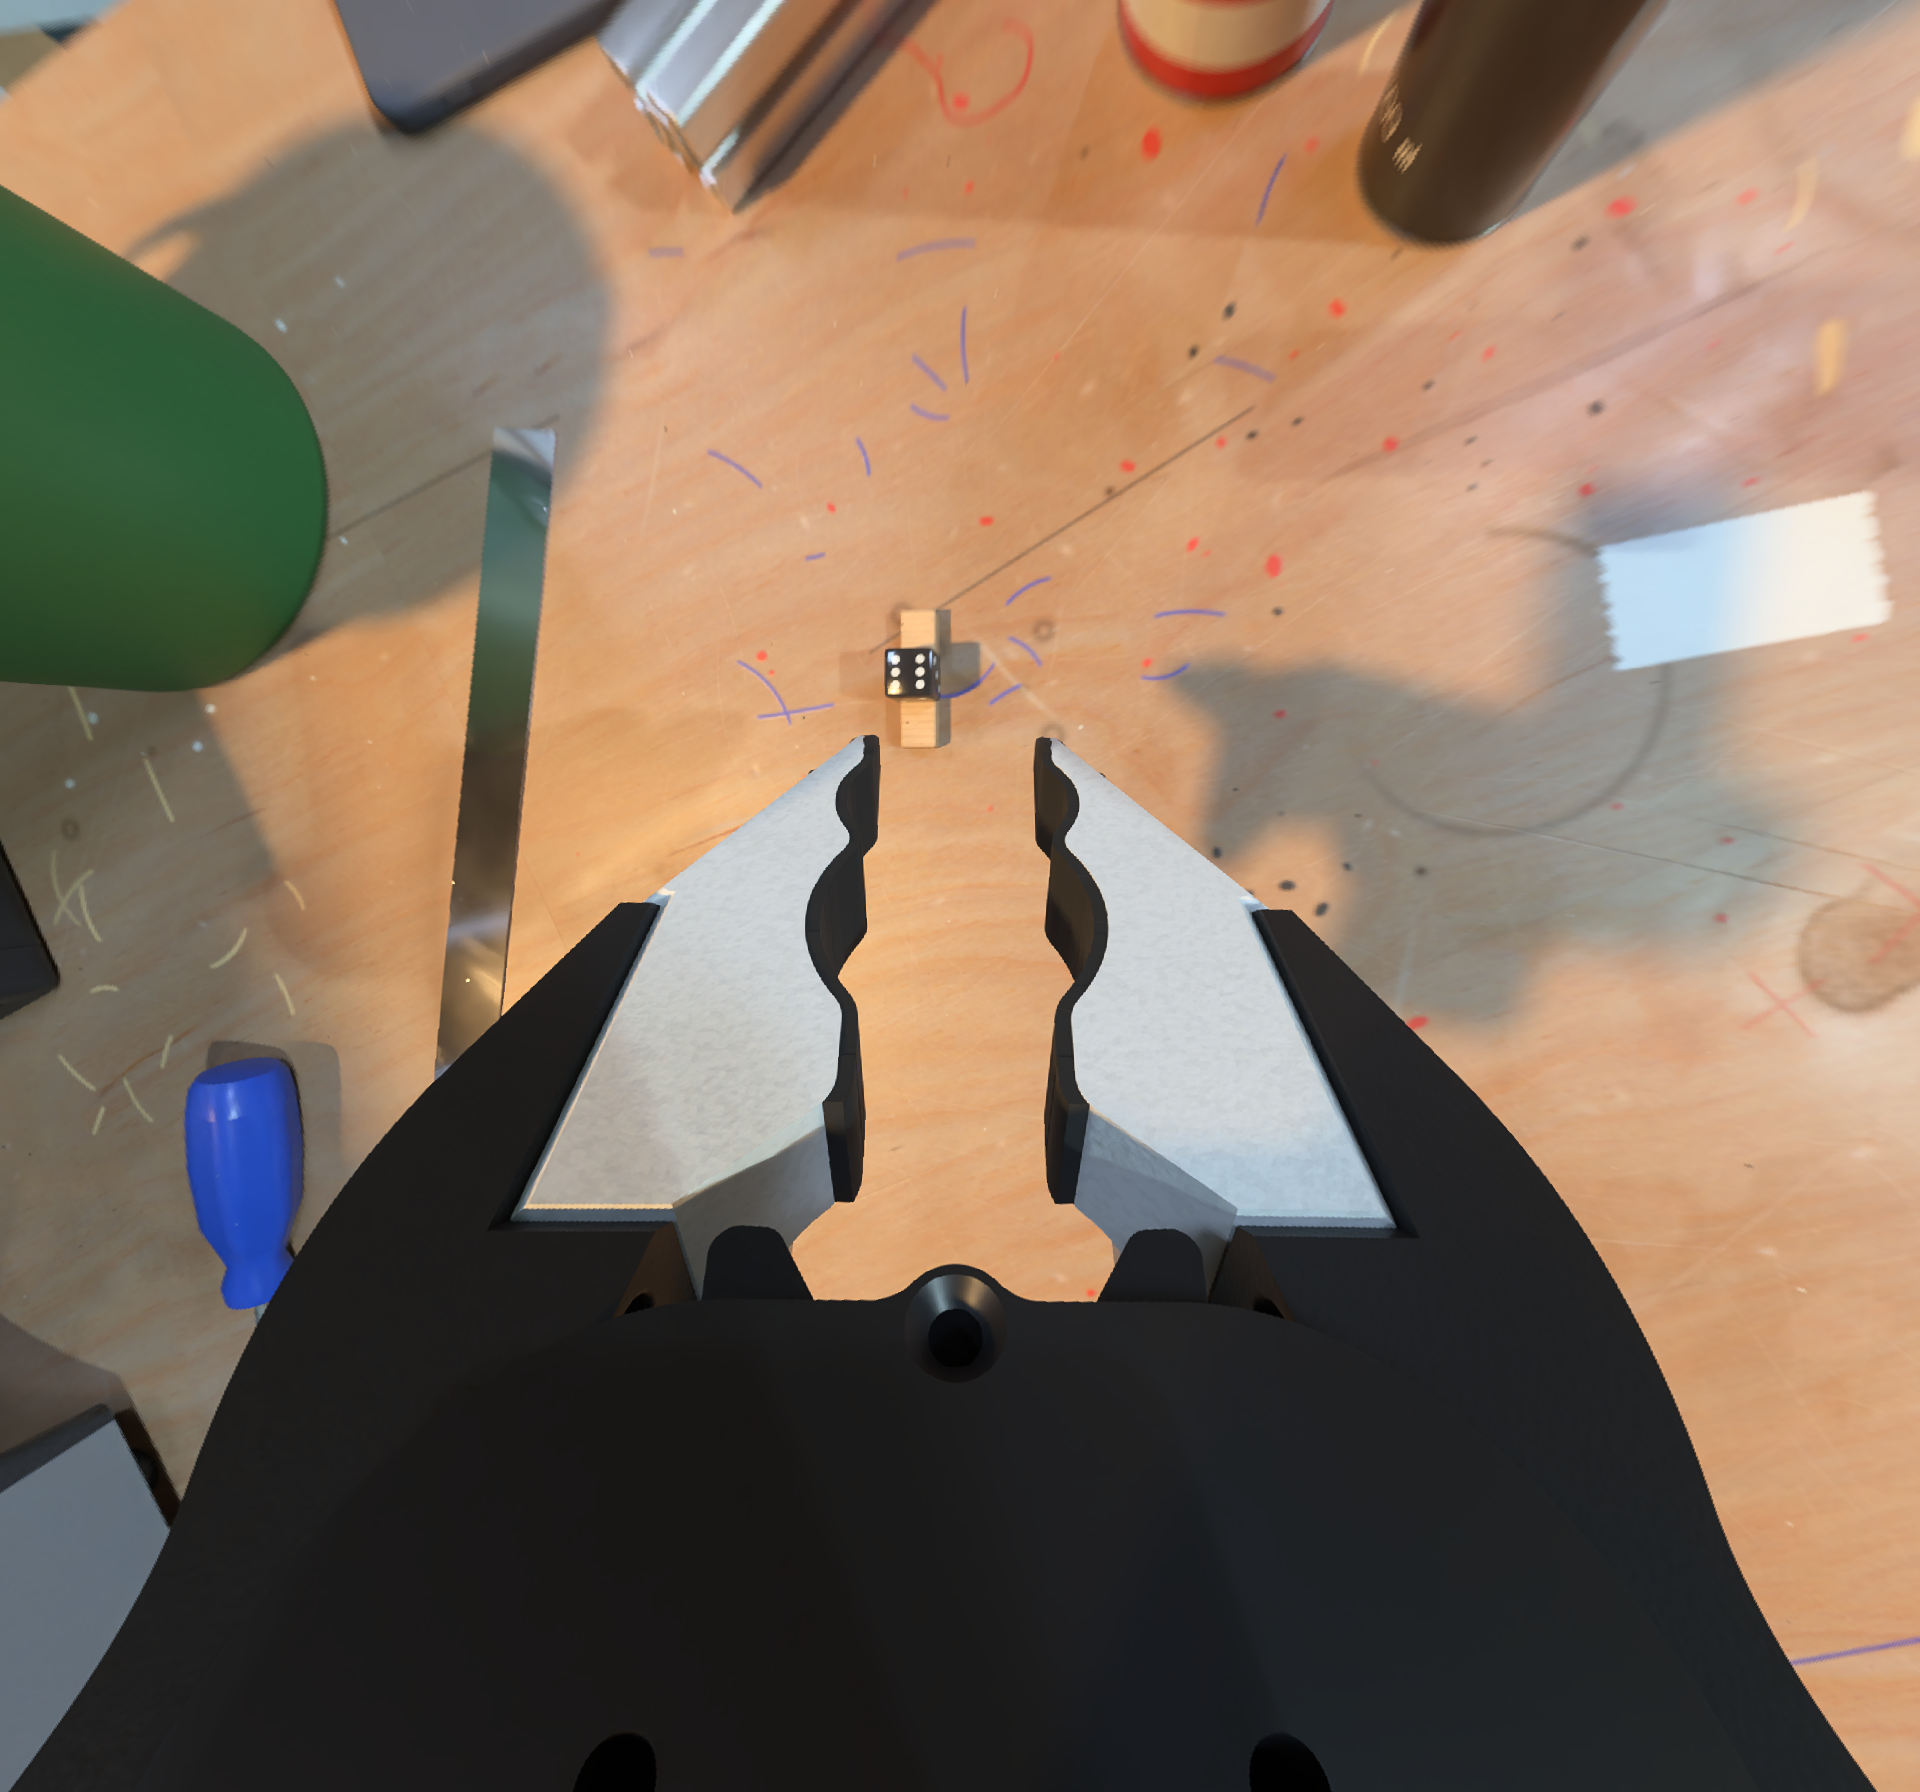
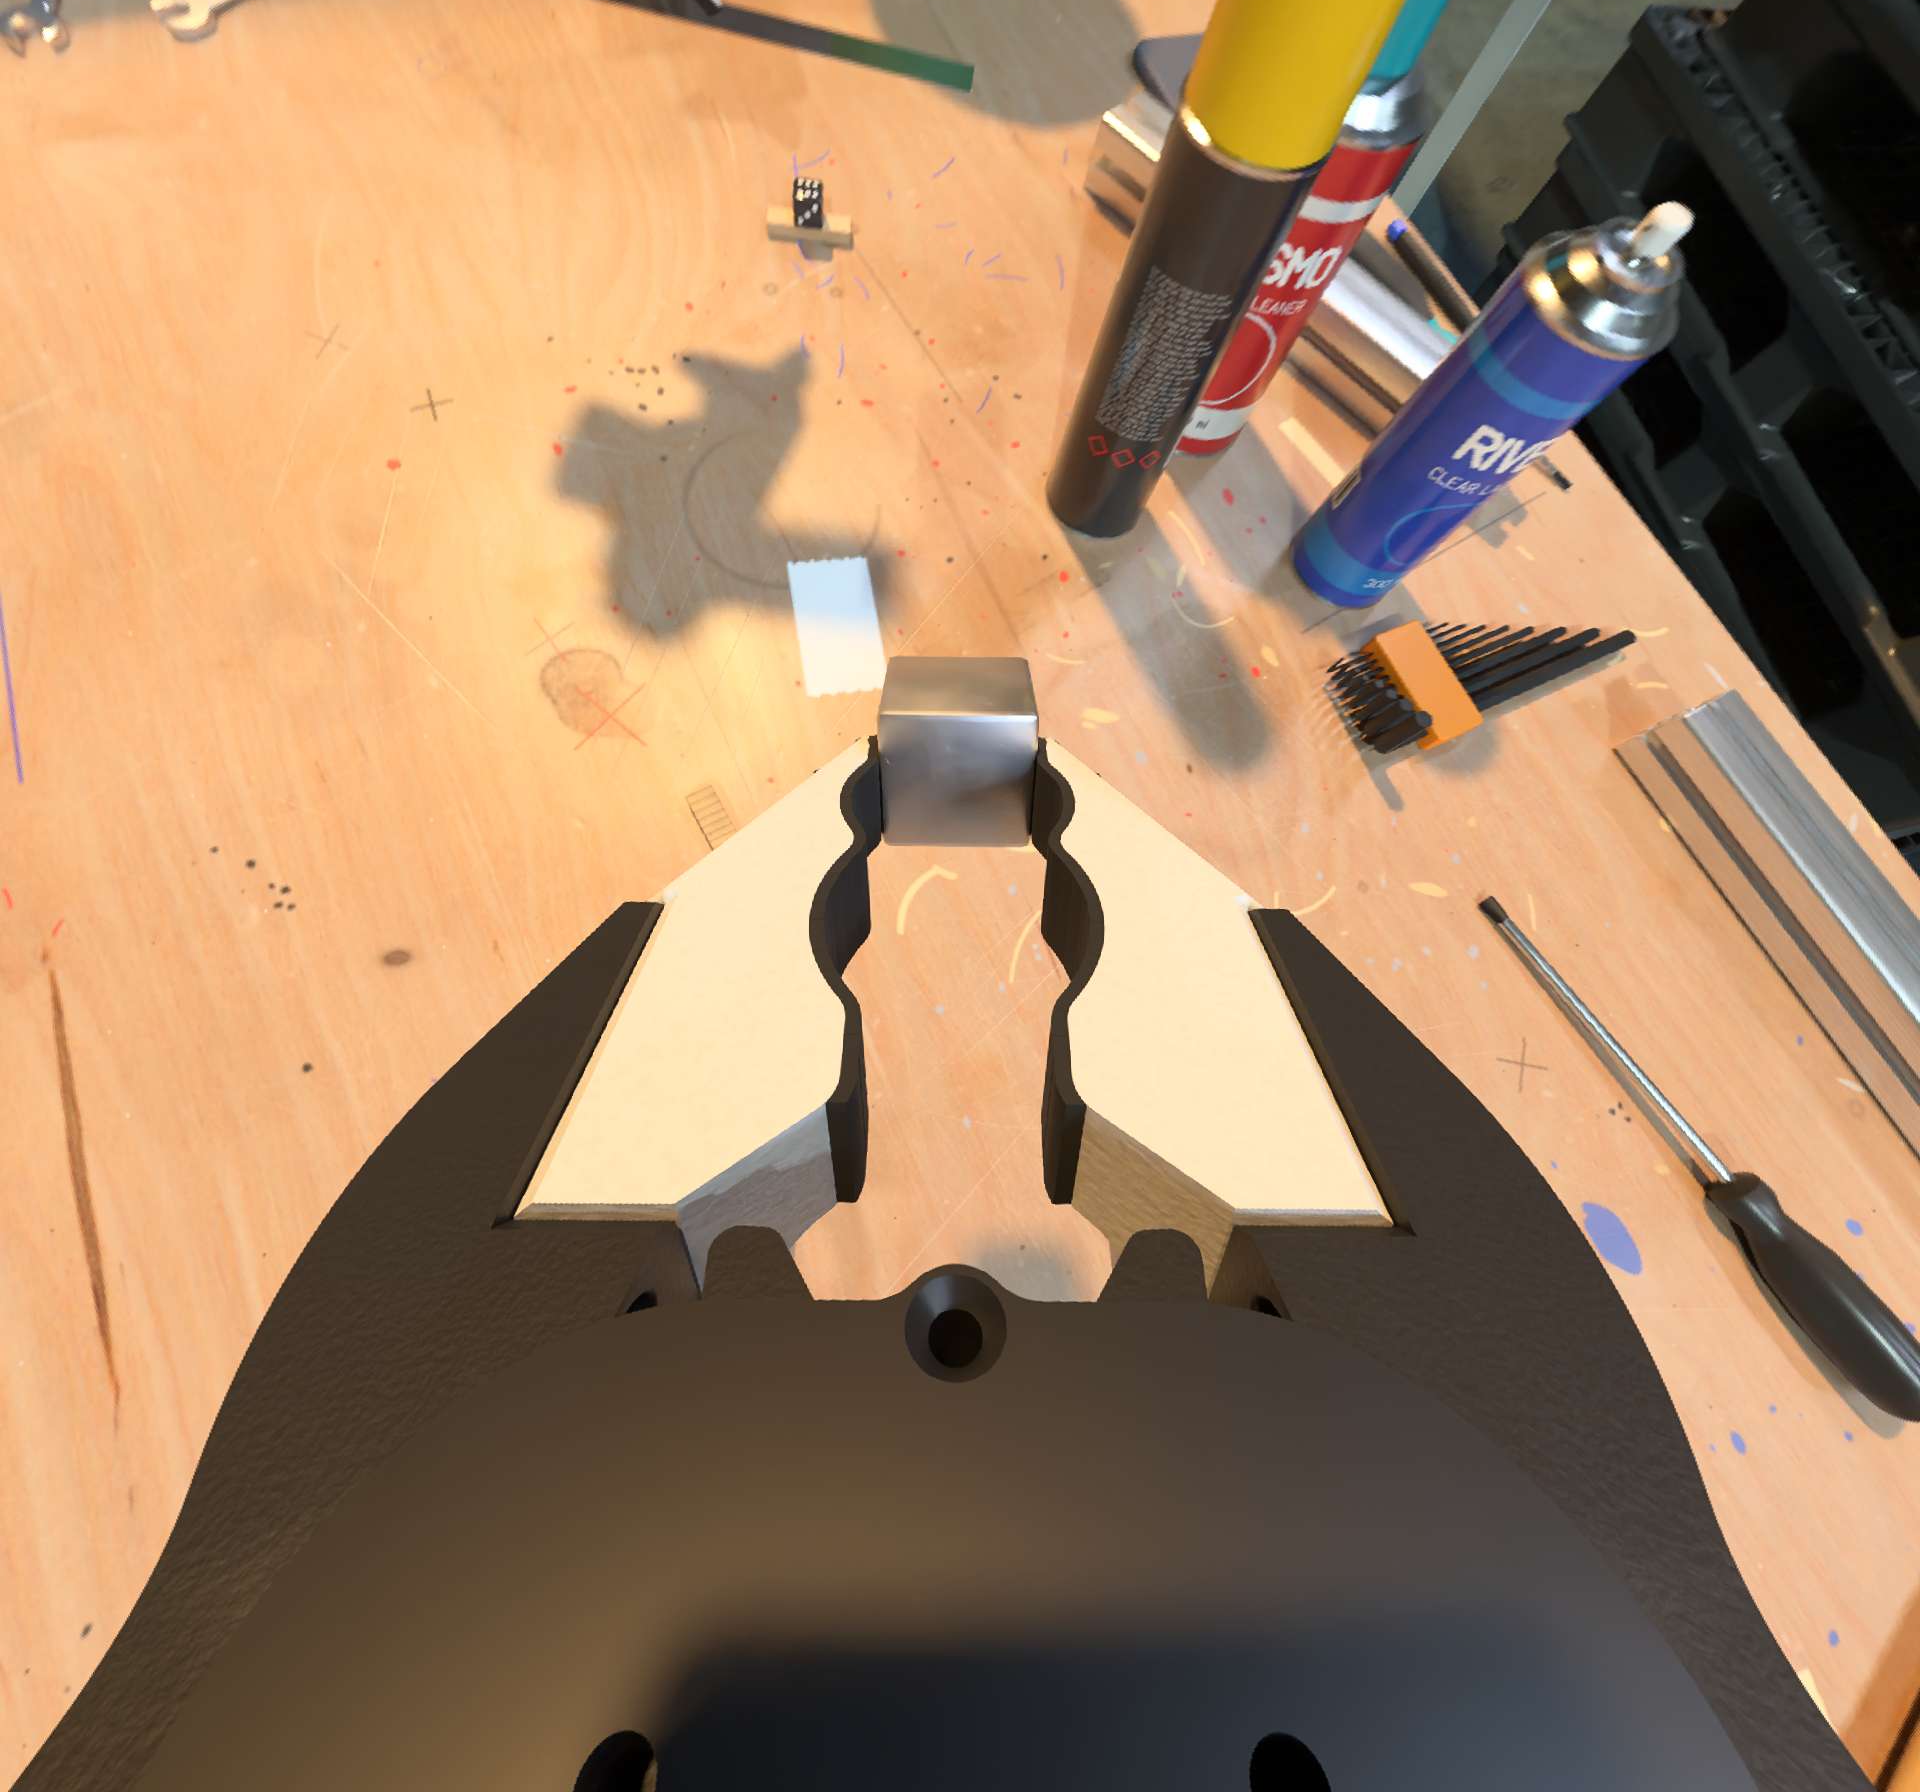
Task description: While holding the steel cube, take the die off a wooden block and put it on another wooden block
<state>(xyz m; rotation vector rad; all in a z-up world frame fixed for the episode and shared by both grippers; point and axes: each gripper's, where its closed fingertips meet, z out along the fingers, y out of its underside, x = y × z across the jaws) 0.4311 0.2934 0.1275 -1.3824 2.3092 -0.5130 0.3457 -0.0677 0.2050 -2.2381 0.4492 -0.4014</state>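
since the die was such a tiny thing, black with white pips, it looked like it'd weigh next to nothing and be hard and a bit slick, so my guess was a gentle pinch on two opposite side faces, square on, or it'd squirt out. it sat on top of a small wooden block, and there looked to be a second strip crossing under it, though i couldn't really tell how they were stacked. from the right wrist view the same die and block were far off across the bench. the left gripper hung above the bench with its fingers parted and nothing between them, tips just short of the block, pretty well lined up. the right gripper was clamped on the steel cube right at the fingertips; that one's probably heavy and smooth, so i'd worry about slip. around all that: a green cylinder, a steel ruler, a white scrap of tape, spray cans, a set of hex keys and a screwdriver.
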